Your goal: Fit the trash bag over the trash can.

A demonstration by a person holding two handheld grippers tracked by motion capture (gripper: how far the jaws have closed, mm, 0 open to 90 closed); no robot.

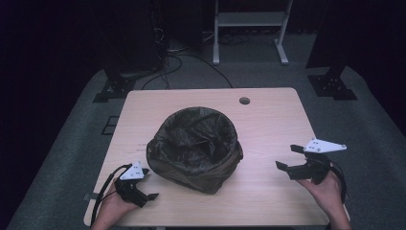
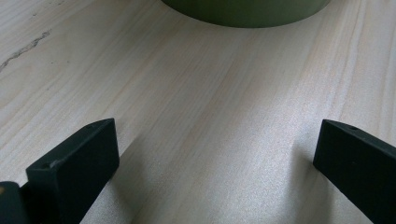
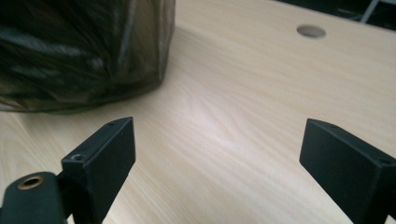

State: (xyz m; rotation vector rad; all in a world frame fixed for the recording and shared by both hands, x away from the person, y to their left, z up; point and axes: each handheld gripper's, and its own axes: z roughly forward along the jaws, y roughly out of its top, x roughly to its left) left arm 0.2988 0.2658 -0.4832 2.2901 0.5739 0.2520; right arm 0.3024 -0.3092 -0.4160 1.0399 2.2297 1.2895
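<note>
One lined bin (image 1: 195, 149) mid-table (image 1: 268, 120); two grippers, left (image 1: 143, 191) and right (image 1: 287, 158), fingers wide, holding nothing.

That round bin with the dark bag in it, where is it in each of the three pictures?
High view: the bin stands mid-table, between both grippers.
Left gripper view: its green base shows at the top edge.
Right gripper view: its bag-covered side is at upper left.
Shared landmark: the pale wooden table.

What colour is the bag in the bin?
Black and shiny; the bag shows best in the high view.
</note>
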